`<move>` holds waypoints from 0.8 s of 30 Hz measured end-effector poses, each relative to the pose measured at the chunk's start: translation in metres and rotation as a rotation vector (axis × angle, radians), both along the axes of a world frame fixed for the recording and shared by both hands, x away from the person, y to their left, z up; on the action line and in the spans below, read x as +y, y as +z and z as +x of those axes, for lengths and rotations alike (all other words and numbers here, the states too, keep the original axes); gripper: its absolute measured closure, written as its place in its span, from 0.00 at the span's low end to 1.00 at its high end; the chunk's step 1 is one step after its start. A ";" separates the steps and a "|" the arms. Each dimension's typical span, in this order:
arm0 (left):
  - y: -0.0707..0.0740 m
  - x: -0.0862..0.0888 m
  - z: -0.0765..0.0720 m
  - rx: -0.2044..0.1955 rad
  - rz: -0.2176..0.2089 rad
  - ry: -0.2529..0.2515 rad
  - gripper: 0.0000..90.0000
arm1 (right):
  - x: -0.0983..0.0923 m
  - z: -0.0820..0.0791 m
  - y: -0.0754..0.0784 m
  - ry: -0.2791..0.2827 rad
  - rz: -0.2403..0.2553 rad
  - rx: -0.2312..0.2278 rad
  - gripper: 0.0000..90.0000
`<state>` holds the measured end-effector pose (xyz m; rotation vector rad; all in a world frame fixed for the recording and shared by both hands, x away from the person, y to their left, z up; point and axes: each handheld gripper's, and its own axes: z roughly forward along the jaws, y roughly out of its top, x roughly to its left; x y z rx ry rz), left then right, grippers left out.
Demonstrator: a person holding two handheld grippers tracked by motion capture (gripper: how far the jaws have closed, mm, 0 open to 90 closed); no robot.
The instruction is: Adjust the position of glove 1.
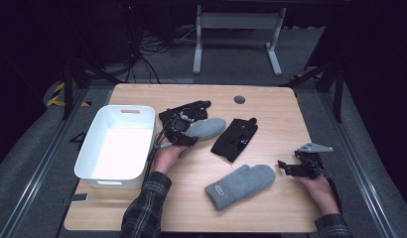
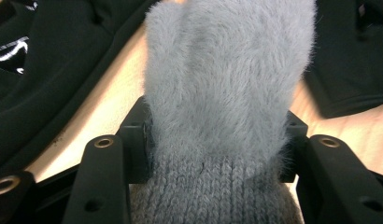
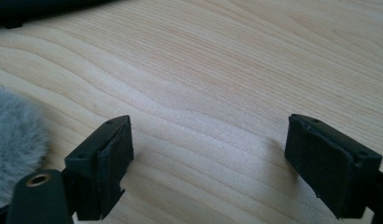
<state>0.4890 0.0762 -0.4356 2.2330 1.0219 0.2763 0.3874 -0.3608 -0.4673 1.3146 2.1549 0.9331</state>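
Note:
A fuzzy grey mitten [image 2: 227, 70] lies between the jaws of my left gripper [image 2: 217, 140], and both pads press into it just past its knitted cuff. In the high view this mitten [image 1: 209, 128] rests on the table right of the white bin, with the left gripper [image 1: 191, 134] shut on it. A second grey mitten [image 1: 241, 186] lies flat near the front edge. My right gripper [image 1: 286, 166] is just right of it, open over bare wood [image 3: 208, 149]. That mitten's fuzzy edge [image 3: 12, 126] shows at the left of the right gripper view.
A white bin [image 1: 100, 148] stands at the table's left side. One black glove [image 1: 235, 139] lies mid-table, and another black glove [image 1: 191, 106] sits behind the left gripper. A round cable port [image 1: 239, 99] is at the back edge.

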 end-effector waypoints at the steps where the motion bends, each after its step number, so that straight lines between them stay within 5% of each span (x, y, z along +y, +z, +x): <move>1: 0.002 0.000 -0.001 -0.002 -0.007 0.000 0.53 | 0.000 0.000 0.000 0.000 0.000 0.000 0.18; 16: 0.032 -0.007 -0.028 0.020 -0.099 -0.087 0.52 | 0.000 0.000 0.000 0.000 0.000 0.000 0.18; 24: 0.041 -0.023 -0.049 0.031 -0.093 -0.143 0.53 | 0.000 0.000 0.000 0.000 -0.001 0.000 0.18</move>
